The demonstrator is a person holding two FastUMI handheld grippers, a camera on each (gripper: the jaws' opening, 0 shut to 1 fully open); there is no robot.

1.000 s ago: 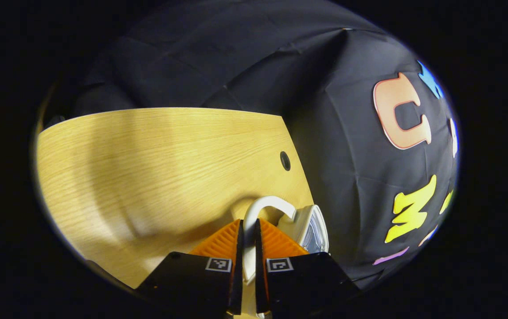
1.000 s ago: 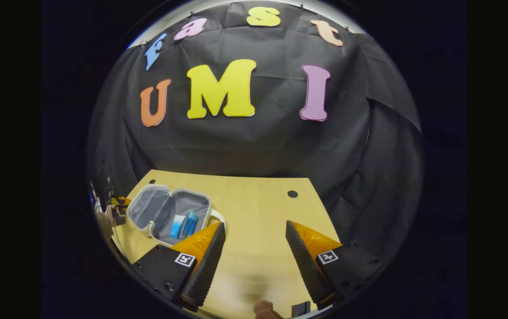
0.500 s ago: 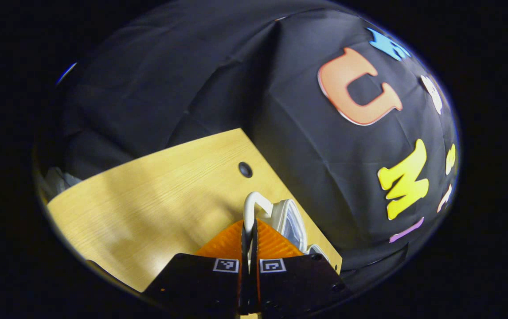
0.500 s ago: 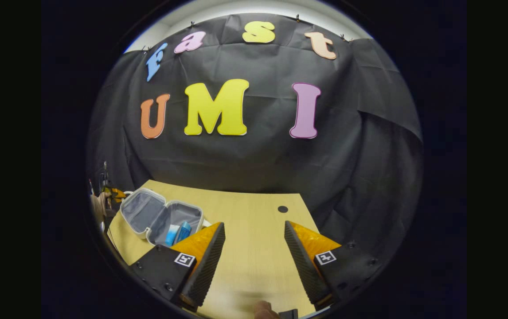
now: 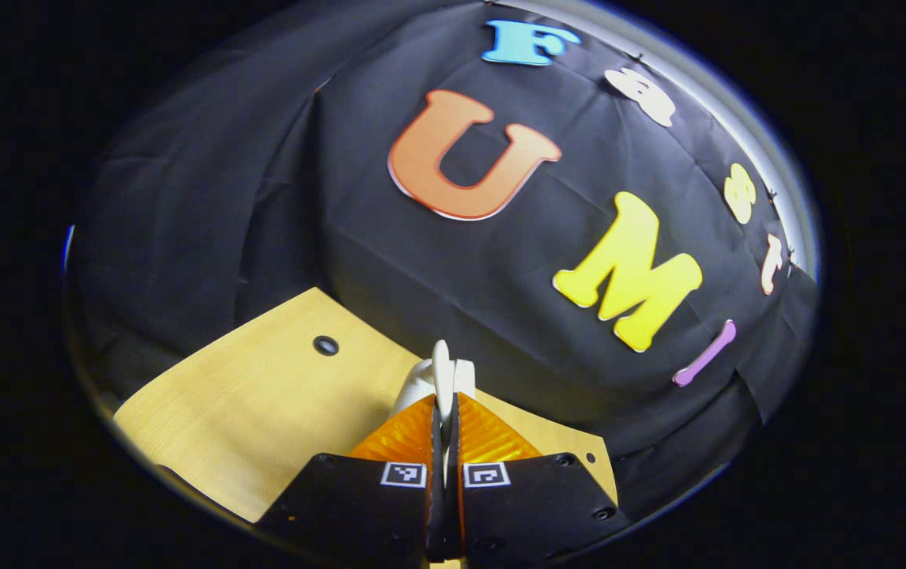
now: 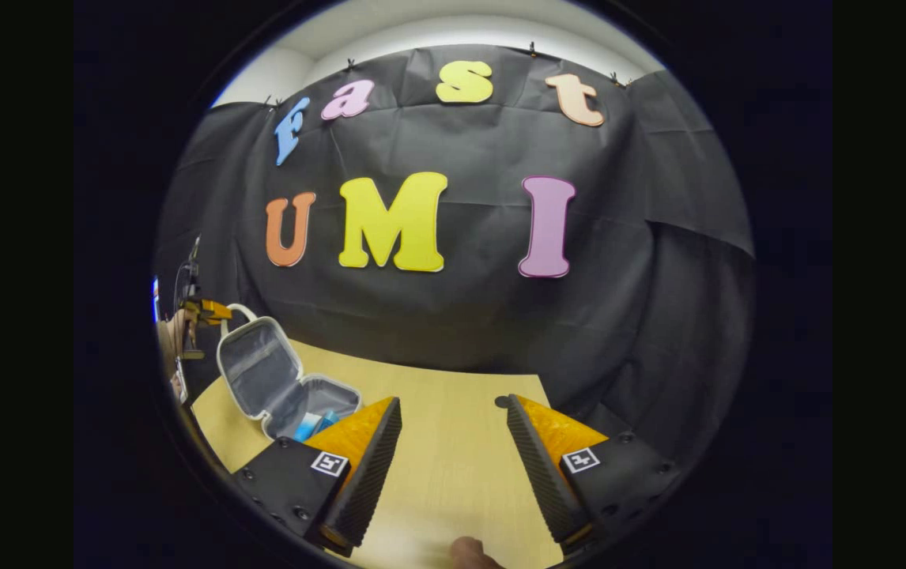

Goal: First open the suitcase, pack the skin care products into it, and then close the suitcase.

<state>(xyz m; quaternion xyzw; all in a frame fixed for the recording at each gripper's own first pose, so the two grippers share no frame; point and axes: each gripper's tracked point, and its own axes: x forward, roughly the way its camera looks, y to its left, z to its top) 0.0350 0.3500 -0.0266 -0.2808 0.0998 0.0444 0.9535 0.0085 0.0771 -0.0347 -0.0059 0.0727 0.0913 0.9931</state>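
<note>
A small white suitcase (image 6: 279, 387) with grey lining stands open at the left of the wooden table (image 6: 453, 442) in the right gripper view. Its lid (image 6: 251, 367) is raised nearly upright, and blue skin care products (image 6: 312, 424) lie in the bottom half. At the lid's top, the left gripper (image 6: 204, 312) holds the white handle (image 6: 241, 310). In the left gripper view, that gripper (image 5: 443, 411) is shut on the handle (image 5: 442, 371), seen edge-on. My right gripper (image 6: 453, 454) hangs open over the table, right of the suitcase, with nothing between its fingers.
The table has round cable holes near its far corners (image 5: 326, 345) (image 6: 500, 401). Black cloth walls close in behind and beside the table. A fingertip (image 6: 469, 549) shows at the bottom edge of the right gripper view.
The left gripper has swung the suitcase lid up from lying flat to nearly upright, keeping hold of the handle. The right gripper has tilted upward slightly and stays open.
</note>
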